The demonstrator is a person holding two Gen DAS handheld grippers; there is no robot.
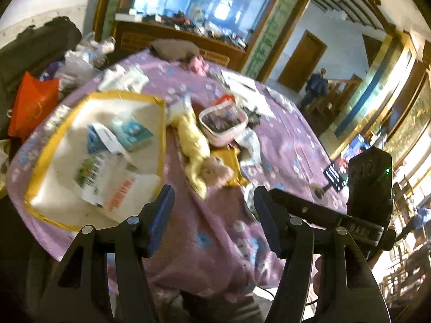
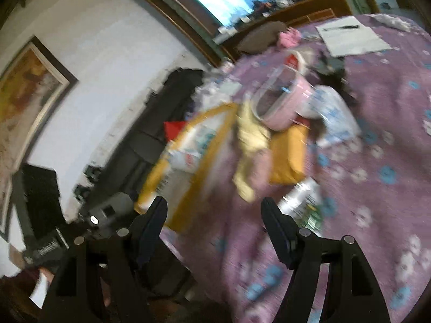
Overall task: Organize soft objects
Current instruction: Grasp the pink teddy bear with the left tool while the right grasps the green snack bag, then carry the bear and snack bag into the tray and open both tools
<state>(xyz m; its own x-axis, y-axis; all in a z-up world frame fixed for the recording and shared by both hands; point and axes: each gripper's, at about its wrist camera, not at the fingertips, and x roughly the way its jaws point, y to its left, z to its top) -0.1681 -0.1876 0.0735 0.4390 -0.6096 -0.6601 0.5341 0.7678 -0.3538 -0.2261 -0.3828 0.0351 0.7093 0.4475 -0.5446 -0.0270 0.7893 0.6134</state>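
Both grippers spread wide, grasping nothing, above a cluttered purple-clothed table (image 1: 282, 145).
Yellow plush toy (image 1: 192, 142) lies beside the yellow-rimmed bin (image 1: 161, 123) — likely light, squashy; best pinched mid-body — left gripper (image 1: 212, 210), right gripper (image 2: 215, 222).

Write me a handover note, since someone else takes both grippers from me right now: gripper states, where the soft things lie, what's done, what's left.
Left gripper: open, empty, hovering over the near edge of the purple tablecloth.
Right gripper: open, empty, also short of the items.
Yellow plush toy lies on the cloth between the yellow-rimmed box and the pink container, with a pink plush at its near end. Another small pink soft item sits at the far edge.
Done: no soft item in the box, only packets and papers.
Left: pick up the plush toys and gather them, probably yellow first.
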